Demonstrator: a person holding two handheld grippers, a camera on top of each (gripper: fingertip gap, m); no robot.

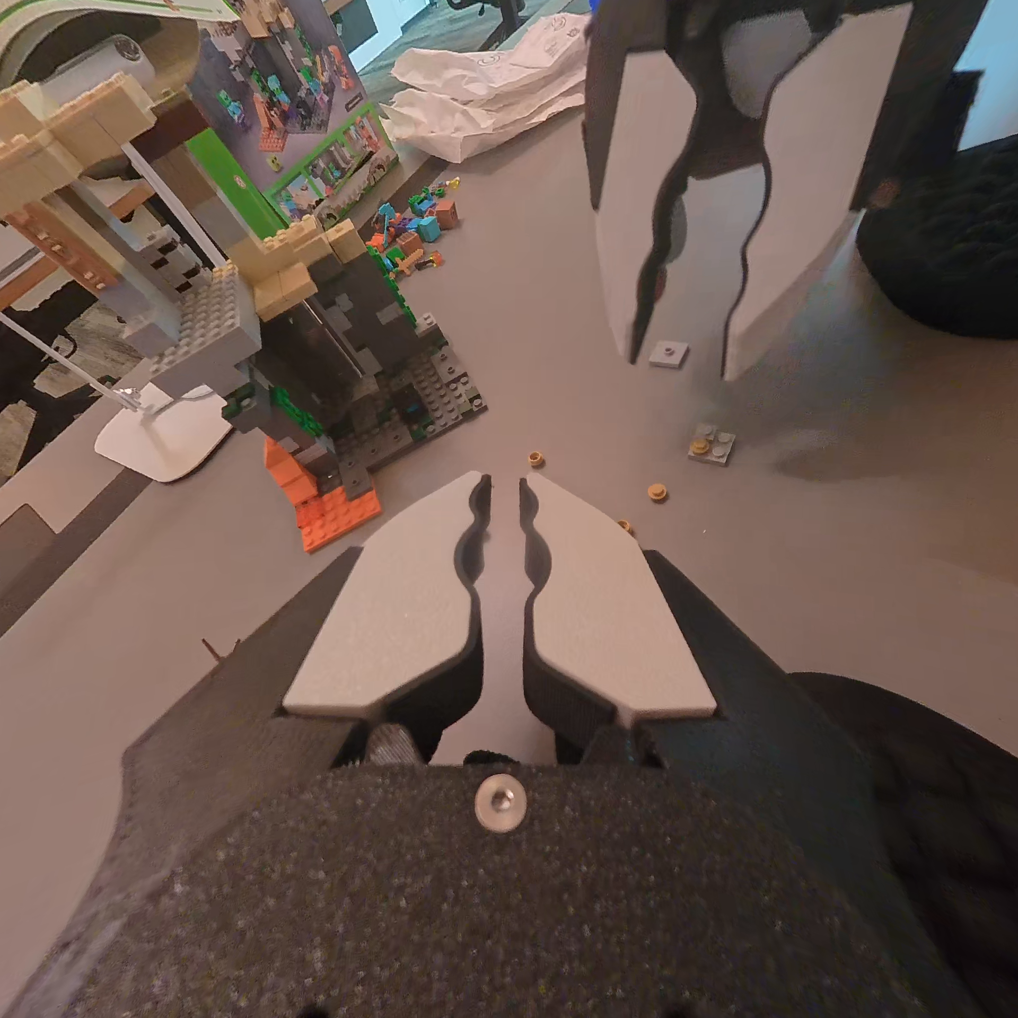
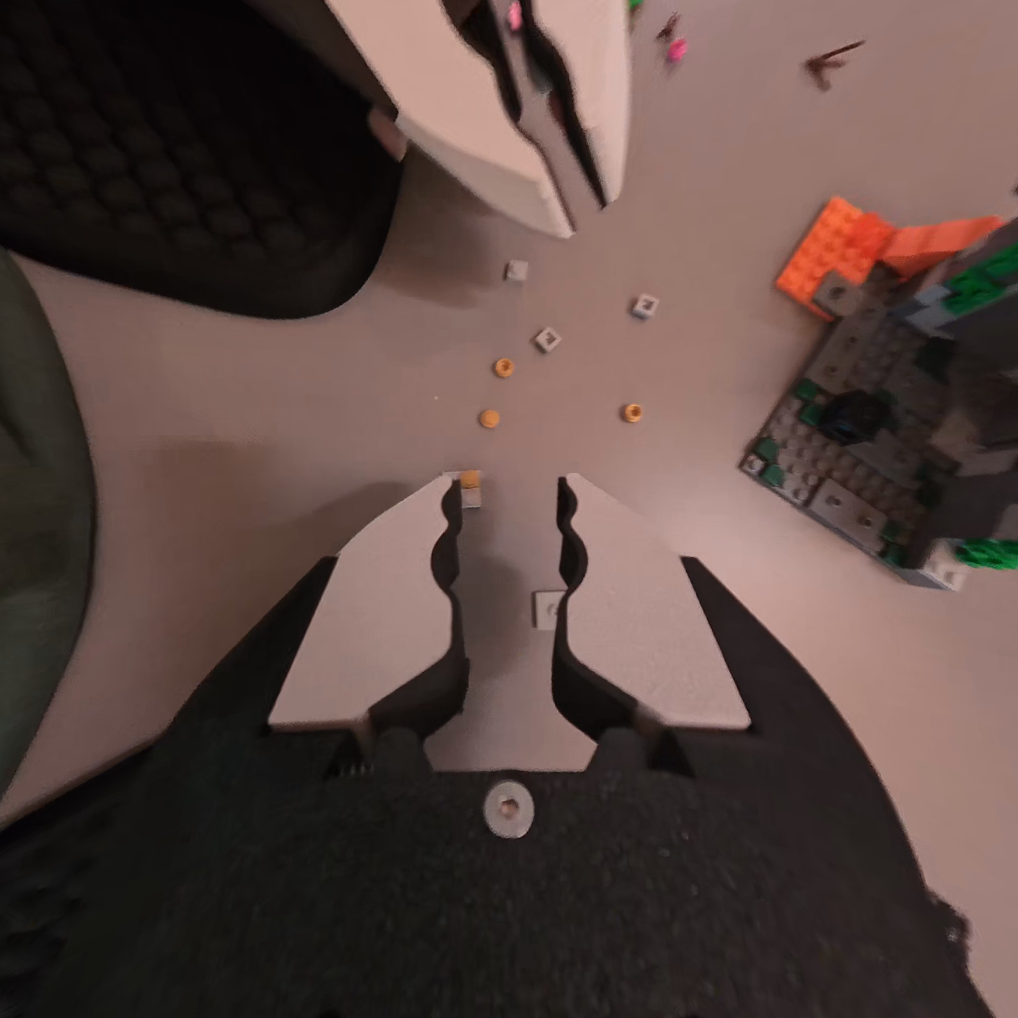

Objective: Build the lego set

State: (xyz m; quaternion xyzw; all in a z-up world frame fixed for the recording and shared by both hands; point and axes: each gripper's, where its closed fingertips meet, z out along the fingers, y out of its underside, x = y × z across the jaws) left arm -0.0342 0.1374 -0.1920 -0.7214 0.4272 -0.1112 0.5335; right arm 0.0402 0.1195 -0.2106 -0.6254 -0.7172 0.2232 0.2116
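In the left wrist view, the left gripper [image 1: 505, 482] is hovering low at centre, jaws nearly together and empty, while the half-built lego set [image 1: 352, 352] is standing left of centre.

In the right wrist view, the right gripper [image 2: 509, 480] is hanging spread wide — empty (frame blurred) — over a small grey tile [image 2: 545, 608]; gold studs [image 2: 503, 367] are lying above centre, so a hasty pinch could be flicking that tile away.
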